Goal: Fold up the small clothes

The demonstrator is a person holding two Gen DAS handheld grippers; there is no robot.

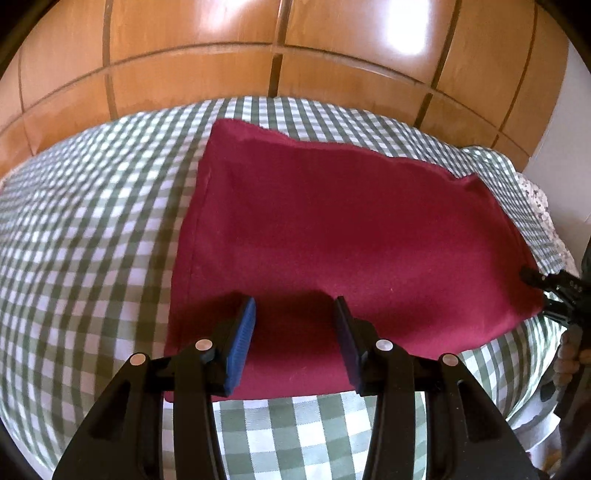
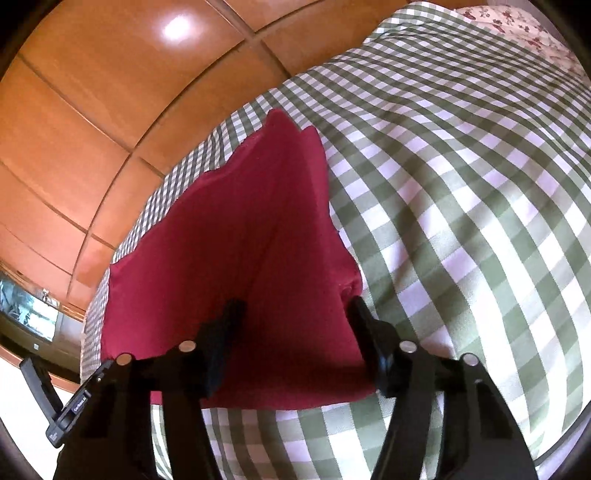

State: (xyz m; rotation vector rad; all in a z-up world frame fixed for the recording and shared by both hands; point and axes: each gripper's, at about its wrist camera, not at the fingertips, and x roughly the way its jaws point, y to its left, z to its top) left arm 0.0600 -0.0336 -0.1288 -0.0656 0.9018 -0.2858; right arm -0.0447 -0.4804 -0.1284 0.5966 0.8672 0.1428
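A dark red cloth point(image 1: 332, 236) lies folded and flat on the green-and-white checked bedcover point(image 1: 92, 229). My left gripper point(image 1: 295, 304) hovers over the cloth's near edge, its blue pads point(image 1: 243, 332) apart with only flat cloth below them. In the right wrist view the same red cloth point(image 2: 229, 258) narrows to a far corner. My right gripper point(image 2: 295, 304) is open over its near right corner, the right fingertip close to the cloth's edge. The right gripper's tips point(image 1: 550, 291) also show at the cloth's right end in the left wrist view.
A wooden panelled wardrobe point(image 1: 258, 55) stands behind the bed. A floral pillow point(image 2: 517, 26) lies at the bed's far end. A person's hand point(image 1: 570, 356) shows at the right edge. Part of the left gripper point(image 2: 55, 398) appears low on the left.
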